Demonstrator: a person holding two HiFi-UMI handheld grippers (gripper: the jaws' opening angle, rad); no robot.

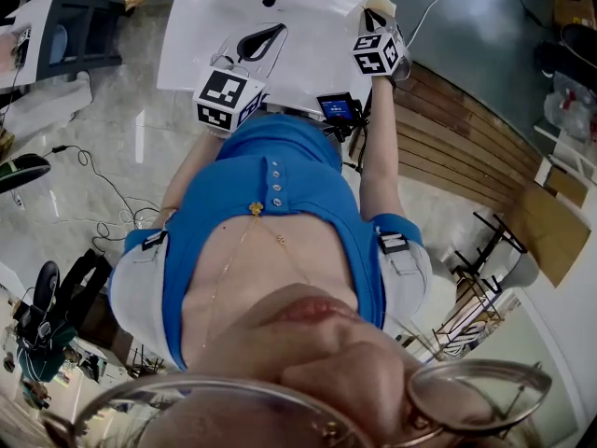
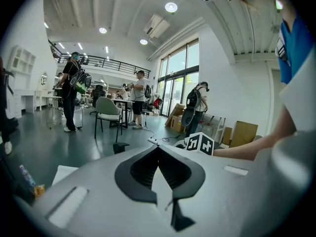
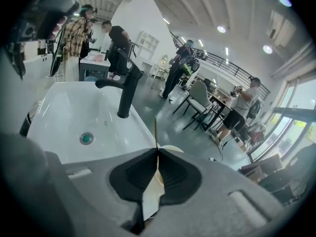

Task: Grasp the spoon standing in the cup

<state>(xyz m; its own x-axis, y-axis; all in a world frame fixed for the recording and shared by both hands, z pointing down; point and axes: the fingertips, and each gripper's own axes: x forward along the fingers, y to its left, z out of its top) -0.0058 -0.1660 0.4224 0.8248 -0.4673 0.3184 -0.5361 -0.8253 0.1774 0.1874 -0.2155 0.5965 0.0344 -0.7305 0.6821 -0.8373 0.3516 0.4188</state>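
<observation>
A thin pale spoon handle (image 3: 156, 131) stands up out of a cream cup (image 3: 173, 149) at the white sink's right edge. My right gripper (image 3: 158, 151) is shut on that handle, whose top pokes up above the fingertips. The jaws hide the spoon's bowl and most of the cup. In the head view the right gripper (image 1: 374, 19) hangs over the cup (image 1: 381, 6). My left gripper (image 1: 264, 40) hovers above the sink's near rim, to the left. Its jaws (image 2: 159, 148) are shut with nothing between them.
The white sink (image 3: 59, 112) has a black faucet (image 3: 126, 85) at its back and a green drain (image 3: 87, 138). Wooden steps (image 1: 466, 147) lie right of the sink. Several people, chairs and tables (image 2: 109, 110) stand farther off in the room.
</observation>
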